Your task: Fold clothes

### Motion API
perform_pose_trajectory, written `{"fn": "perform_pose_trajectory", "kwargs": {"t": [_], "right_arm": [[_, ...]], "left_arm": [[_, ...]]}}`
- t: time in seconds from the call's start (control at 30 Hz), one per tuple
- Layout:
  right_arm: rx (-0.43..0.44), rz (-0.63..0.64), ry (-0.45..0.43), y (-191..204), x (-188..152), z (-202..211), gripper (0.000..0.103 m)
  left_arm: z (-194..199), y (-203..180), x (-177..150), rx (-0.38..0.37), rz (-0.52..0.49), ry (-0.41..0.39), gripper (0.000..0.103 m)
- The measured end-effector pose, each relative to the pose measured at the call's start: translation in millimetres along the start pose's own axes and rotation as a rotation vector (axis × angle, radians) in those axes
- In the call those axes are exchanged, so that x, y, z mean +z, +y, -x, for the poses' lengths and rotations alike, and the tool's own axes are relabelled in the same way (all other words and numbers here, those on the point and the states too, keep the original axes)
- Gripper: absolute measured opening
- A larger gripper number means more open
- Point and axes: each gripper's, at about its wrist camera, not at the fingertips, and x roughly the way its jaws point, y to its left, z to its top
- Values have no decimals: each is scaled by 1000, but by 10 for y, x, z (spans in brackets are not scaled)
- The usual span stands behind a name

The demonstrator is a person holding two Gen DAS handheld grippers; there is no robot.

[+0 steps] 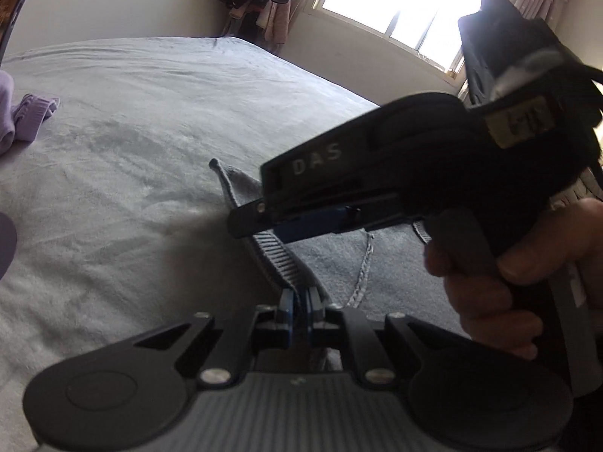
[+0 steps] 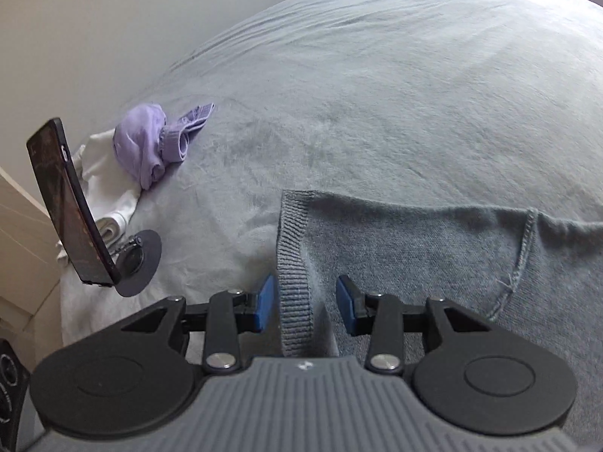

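Crossing the left view, right gripper [image 1: 248,222] hides sweater [image 1: 286,263].

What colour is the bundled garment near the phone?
Lilac purple garment; the right wrist view shows it best.

Left gripper [image 1: 300,303] jaws pinch the grey sweater's ribbed hem [image 1: 277,260]; right gripper [image 1: 248,220] hovers above.

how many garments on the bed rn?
3 visible. Grey sweater nearest, hem between the right hand-held gripper pads. Lilac garment far left. White garment beside it, behind the phone. More may lie out of frame.
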Motion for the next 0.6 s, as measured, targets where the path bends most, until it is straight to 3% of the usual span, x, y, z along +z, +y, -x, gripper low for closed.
{"fn": "perform_pose_trajectory", "kwargs": {"t": [0.1, 0.13, 0.17, 0.33, 0.5, 0.6], "right_arm": [[-36, 53, 7, 68, 29, -110, 37], [-53, 69, 3, 72, 22, -123, 27], [-62, 70, -7, 51, 10, -112, 5], [-21, -54, -128, -237, -59, 196, 6], [-3, -178, -211, -599, -212, 542, 6], [6, -235, -242, -779, -346, 680, 6]], "left_arm": [[-3, 3, -4, 1, -5, 3, 6], [5, 3, -4, 0, -4, 2, 6], [22, -1, -4, -6, -2, 0, 6], [120, -70, 3, -60, -18, -19, 6], [201, -215, -14, -138, -75, -47, 23], [243, -266, -10, -173, -92, -65, 24]]}}
